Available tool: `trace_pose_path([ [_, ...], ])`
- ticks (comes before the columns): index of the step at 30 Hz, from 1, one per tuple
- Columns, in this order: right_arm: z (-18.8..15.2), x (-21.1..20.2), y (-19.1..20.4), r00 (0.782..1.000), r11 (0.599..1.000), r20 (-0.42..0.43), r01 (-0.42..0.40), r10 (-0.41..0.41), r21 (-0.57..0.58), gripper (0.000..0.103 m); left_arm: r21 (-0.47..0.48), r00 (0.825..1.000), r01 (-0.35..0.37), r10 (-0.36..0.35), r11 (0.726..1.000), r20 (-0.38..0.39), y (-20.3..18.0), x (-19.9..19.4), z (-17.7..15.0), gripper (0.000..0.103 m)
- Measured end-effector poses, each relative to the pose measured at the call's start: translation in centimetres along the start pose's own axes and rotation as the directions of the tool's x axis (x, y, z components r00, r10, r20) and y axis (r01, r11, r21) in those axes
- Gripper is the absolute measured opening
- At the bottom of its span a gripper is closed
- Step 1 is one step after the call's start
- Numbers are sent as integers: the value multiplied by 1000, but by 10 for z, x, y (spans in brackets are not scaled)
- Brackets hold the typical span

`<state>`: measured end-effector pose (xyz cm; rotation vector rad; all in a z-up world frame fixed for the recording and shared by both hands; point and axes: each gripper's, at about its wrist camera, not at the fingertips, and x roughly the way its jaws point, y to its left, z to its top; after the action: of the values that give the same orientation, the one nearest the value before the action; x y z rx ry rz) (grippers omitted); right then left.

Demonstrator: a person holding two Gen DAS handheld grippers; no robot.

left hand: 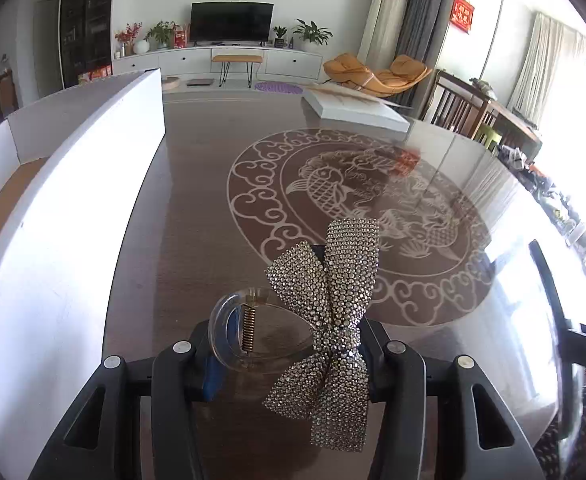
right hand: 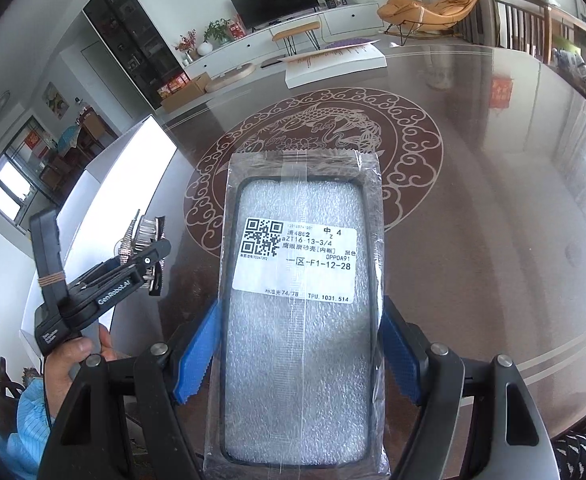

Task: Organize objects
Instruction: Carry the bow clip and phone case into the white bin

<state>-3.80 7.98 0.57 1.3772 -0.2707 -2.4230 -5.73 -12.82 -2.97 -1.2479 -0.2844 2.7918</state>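
Both your grippers are loaded above the fish-patterned table (left hand: 197,208).

Your left gripper (left hand: 289,354) clamps a rhinestone bow hair claw (left hand: 333,320), lower centre; your right gripper (right hand: 299,354) pinches a bagged phone case (right hand: 299,304), centre frame.

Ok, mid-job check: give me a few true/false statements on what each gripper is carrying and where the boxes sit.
1. The left gripper holds a rhinestone bow hair claw. True.
2. The right gripper is empty. False: it is shut on a bagged phone case.
3. The phone case's white label bears a QR code. True.
4. The big white box lies to the right of the left gripper. False: it lies to its left.
5. The table is plain white. False: it is dark and glossy, with a pale round fish motif.
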Motion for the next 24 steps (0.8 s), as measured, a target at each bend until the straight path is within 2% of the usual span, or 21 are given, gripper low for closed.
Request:
trace_pose_path([
  [3,15,3,27,999,999,1,-38,39,-29,75,-56,995,90,-87,994,53,2,-53,16,51],
  [5,28,5,60,996,994,4,-88,89,-69,75,-66,992,99,-94,993,84,18,-86,26,51],
  [8,48,11,125,981,970,-10,-192,193,-149,75,-85,994,-11,20,996,103,61,-124,32,51],
  [10,57,17,177,964,942,-31,-263,263,-206,75,-108,985,-142,151,984,86,99,-139,30,51],
  [11,61,22,204,954,925,-48,-298,295,-234,75,-117,970,-221,230,968,77,119,-143,28,51],
  [13,63,34,257,933,887,-92,-359,348,-290,75,-138,927,-368,375,919,22,157,-141,23,51],
  [15,62,50,305,924,857,-133,-383,359,-345,75,-168,893,-450,449,877,-47,191,-136,16,52],
  [17,58,73,343,916,831,-180,-400,357,-387,76,-193,848,-530,515,826,-122,217,-128,10,54],
  [18,55,85,358,914,820,-207,-404,349,-406,76,-202,832,-554,534,807,-150,226,-125,4,59],
  [19,51,98,370,914,812,-231,-404,334,-421,76,-211,824,-565,540,797,-171,232,-123,1,69],
  [21,40,124,384,906,804,-297,-410,302,-432,77,-226,822,-570,543,790,-175,239,-122,-4,83],
  [22,34,136,387,896,804,-336,-419,290,-422,77,-228,820,-572,546,788,-170,239,-123,-6,89],
  [24,28,148,381,879,814,-373,-438,297,-382,77,-217,805,-594,570,775,-166,238,-121,-7,95],
])
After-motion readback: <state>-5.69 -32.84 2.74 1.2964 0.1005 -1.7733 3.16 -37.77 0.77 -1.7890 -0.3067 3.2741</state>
